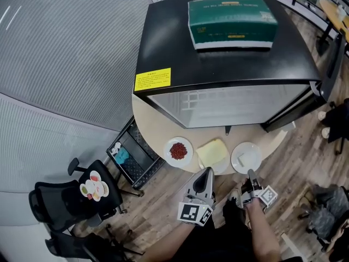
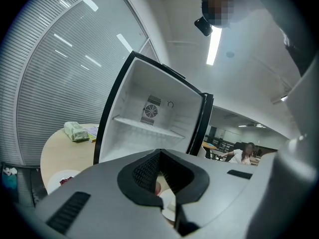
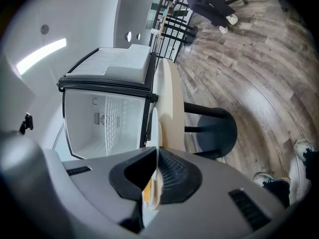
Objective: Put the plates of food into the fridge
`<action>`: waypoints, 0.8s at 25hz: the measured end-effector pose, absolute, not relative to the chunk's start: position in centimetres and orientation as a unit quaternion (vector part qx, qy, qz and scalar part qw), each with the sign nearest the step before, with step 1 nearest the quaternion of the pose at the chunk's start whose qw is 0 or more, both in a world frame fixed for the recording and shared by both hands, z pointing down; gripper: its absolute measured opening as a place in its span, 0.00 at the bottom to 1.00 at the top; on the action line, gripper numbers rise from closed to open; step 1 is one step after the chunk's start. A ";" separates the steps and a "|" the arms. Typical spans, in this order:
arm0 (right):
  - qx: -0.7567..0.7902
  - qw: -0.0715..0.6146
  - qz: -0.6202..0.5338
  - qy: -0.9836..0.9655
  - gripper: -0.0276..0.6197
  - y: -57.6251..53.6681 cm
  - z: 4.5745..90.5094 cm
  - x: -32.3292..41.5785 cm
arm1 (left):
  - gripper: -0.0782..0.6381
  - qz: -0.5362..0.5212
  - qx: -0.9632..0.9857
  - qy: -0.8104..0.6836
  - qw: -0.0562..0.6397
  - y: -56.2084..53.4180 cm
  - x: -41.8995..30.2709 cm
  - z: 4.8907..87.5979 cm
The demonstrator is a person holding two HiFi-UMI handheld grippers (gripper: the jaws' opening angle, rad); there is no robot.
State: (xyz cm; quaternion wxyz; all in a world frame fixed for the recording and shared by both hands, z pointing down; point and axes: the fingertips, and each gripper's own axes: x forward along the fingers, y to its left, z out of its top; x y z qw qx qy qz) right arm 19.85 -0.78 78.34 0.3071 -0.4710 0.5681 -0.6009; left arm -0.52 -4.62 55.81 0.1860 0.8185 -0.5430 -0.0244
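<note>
Closest in, the person's forearm (image 1: pixel 264 239) led to the right tongs (image 1: pixel 251 174), which were rolled on their side and pinching the near rim of the right plate (image 1: pixel 246 157), a white one with a small pale piece on it. Left of them, the left tongs (image 1: pixel 208 171) were pressed together, their tips over the near edge of the middle plate (image 1: pixel 212 155), which carried a yellow slab. Whether they touched it could not be told.

Far left on the floor (image 1: pixel 294 162) stood a black office chair (image 1: pixel 57 201) with a dish (image 1: pixel 94 190) of coloured bits on its seat. Right of it, a black wire crate (image 1: pixel 133 156) sat against the round pale worktop (image 1: pixel 152 130). The left plate (image 1: pixel 178 151), holding red food, lay just beside the middle plate. All three plates sat in a row along the worktop's near edge, just in front of the fridge (image 1: pixel 218 42).

The fridge stood open toward them, white inside, with a wire shelf (image 2: pixel 149 126) across it. A green box (image 1: pixel 232 21) lay on its black top, and a yellow sticker (image 1: pixel 152 79) sat at the top's near left corner. Its door (image 1: pixel 330 64) was swung out to the right, beyond the right plate. Farther right, someone's shoes (image 1: pixel 326 132) and a dark heap (image 1: pixel 322 212) showed on the wooden floor.
</note>
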 end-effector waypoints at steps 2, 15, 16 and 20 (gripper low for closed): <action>-0.467 0.312 -0.603 0.566 0.07 -0.5 77.8 19.8 | 0.11 -0.026 0.818 -0.544 0.183 -4.7 -0.5 55.4; -0.439 0.315 -0.624 0.564 0.07 -0.5 68.1 17.1 | 0.11 -0.050 0.808 -0.565 0.157 -6.5 -1.7 49.8; -0.437 0.314 -0.623 0.568 0.07 -0.9 67.1 16.8 | 0.11 -0.054 0.807 -0.567 0.155 -6.8 -1.9 49.2; -0.423 0.315 -0.616 0.584 0.07 -4.1 62.0 15.0 | 0.11 -0.069 0.805 -0.572 0.140 -8.4 -2.8 46.3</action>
